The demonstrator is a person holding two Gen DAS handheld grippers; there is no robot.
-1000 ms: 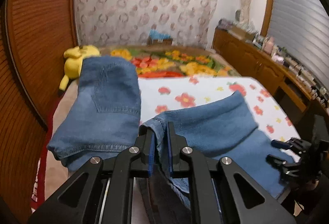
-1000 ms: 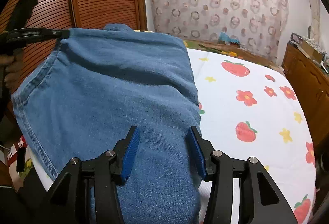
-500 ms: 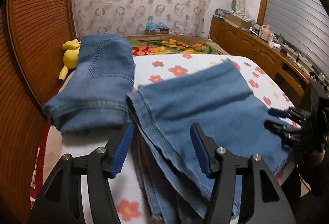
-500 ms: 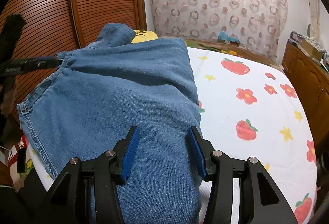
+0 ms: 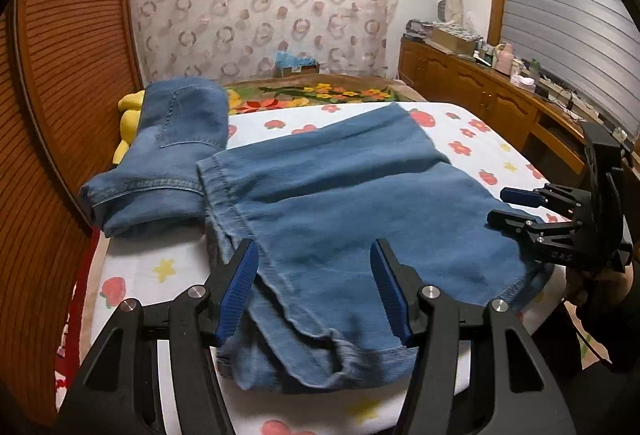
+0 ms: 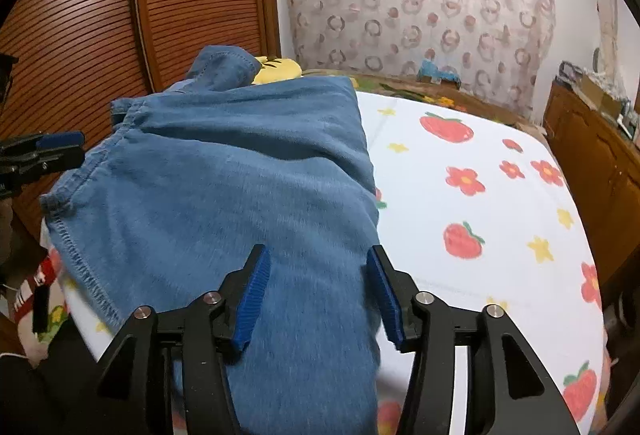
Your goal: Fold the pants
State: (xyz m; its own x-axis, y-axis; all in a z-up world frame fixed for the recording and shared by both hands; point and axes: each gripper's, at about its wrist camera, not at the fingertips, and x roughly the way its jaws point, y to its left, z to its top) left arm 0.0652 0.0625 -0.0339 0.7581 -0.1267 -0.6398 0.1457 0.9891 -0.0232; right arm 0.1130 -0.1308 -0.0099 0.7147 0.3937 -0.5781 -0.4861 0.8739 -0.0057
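Denim pants lie folded on the bed; both claws, left and right, gape empty, so smooth the fold before regripping

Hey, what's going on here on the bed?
A person with a gripper in each hand is folding blue denim pants on a fruit-and-flower bedsheet. The left gripper, jaws having just opened, and the right gripper, opening slightly, stand open over the cloth. Another folded pair lies nearby.
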